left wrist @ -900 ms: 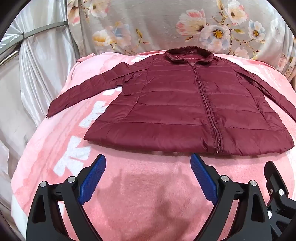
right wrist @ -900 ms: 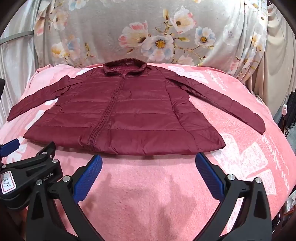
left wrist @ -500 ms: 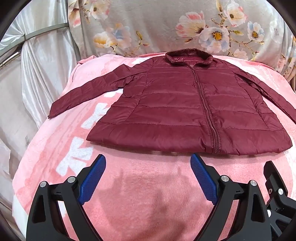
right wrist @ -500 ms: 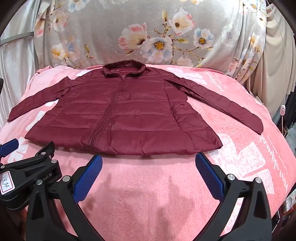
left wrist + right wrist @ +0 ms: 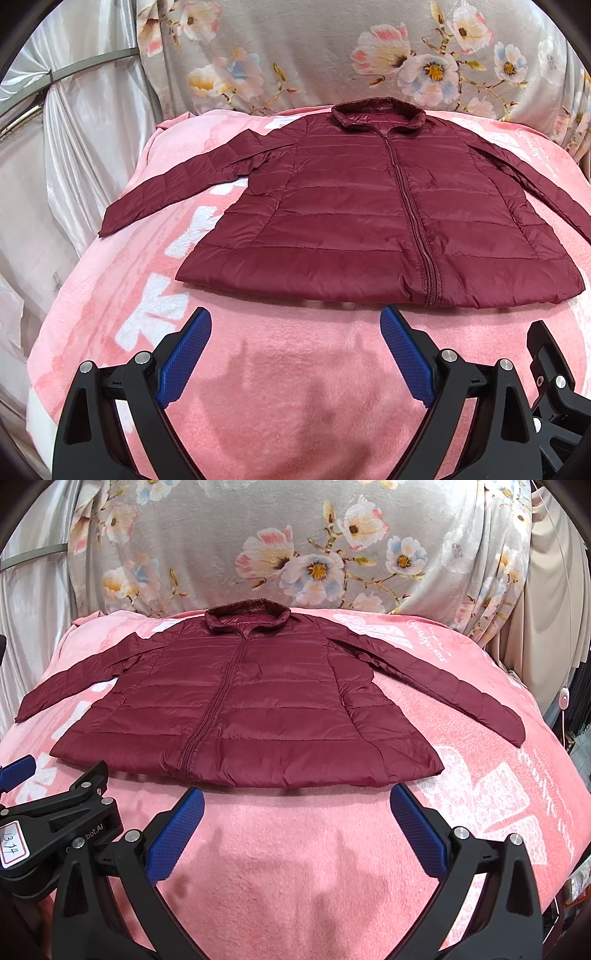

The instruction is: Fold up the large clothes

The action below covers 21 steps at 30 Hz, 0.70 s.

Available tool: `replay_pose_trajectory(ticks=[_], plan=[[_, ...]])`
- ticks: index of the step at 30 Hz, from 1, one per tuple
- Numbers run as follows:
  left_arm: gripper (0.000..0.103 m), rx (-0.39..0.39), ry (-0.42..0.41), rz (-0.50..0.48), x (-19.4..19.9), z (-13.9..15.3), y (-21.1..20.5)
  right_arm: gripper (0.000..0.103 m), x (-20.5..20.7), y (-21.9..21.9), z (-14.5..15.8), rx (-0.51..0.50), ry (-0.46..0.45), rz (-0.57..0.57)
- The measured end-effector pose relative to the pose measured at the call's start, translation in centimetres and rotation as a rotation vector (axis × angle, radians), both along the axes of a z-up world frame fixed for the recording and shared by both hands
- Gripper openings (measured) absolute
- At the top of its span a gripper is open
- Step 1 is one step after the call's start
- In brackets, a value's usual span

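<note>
Both tongs spread, nothing held; jacket flat on the pink blanket.

Nearest: left tongs (image 5: 295,325) & right tongs (image 5: 297,805) side by side above the blanket's near edge, blue pads wide apart, nothing btwn them, tips just short of the jacket hem, not touching it. In the right wrist view the left tongs' black body shows at lower left w/ a white label. Pink blanket (image 5: 295,387) w/ white print covers the surface. Dark red quilted jacket (image 5: 354,206) lies front up, zipped, hem toward the near edge, collar at the far edge, roughly centred. Sleeves spread out toward the left & right edges; right cuff (image 5: 511,734) near the right edge. Behind: flowered cloth (image 5: 295,546), pale curtain (image 5: 85,129) at far left.
</note>
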<state>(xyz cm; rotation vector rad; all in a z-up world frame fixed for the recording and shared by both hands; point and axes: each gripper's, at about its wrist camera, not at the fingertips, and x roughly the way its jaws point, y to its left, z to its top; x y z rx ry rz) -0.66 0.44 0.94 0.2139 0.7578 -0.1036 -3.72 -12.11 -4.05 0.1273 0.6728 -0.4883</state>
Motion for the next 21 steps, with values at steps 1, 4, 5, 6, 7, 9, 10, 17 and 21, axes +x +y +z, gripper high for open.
replay_pose_trajectory(ticks=[1, 4, 5, 6, 7, 9, 10, 17, 21], plan=[[0.09, 0.0, 0.001, 0.0, 0.01, 0.01, -0.01, 0.098, 0.0, 0.0, -0.01, 0.001, 0.0, 0.0], [0.09, -0.001, 0.003, 0.001, 0.06, 0.02, 0.07, 0.098, 0.0, 0.04, -0.03, 0.0, 0.0, 0.0], [0.09, 0.0, 0.003, 0.001, 0.05, 0.0, 0.05, 0.098, -0.04, 0.08, 0.02, -0.001, 0.001, 0.0], [0.09, 0.0, 0.004, 0.002, 0.06, 0.05, 0.14, 0.098, -0.03, 0.07, -0.01, 0.0, 0.001, 0.0], [0.09, -0.001, 0.004, 0.002, 0.06, 0.09, 0.22, 0.098, -0.04, 0.08, 0.0, 0.001, 0.001, 0.0], [0.09, 0.0, 0.005, 0.001, 0.08, 0.07, 0.23, 0.098, 0.0, 0.11, -0.05, 0.001, 0.002, 0.0], [0.09, 0.0, 0.005, 0.001, 0.07, 0.04, 0.23, 0.098, -0.03, 0.14, 0.0, 0.0, 0.003, 0.0], [0.09, 0.001, 0.004, 0.002, 0.04, -0.01, 0.16, 0.098, -0.03, 0.24, -0.02, 0.0, 0.004, 0.0], [0.09, -0.001, 0.006, 0.004, 0.26, -0.24, 0.65, 0.098, 0.01, 0.33, -0.03, 0.0, 0.004, 0.0]])
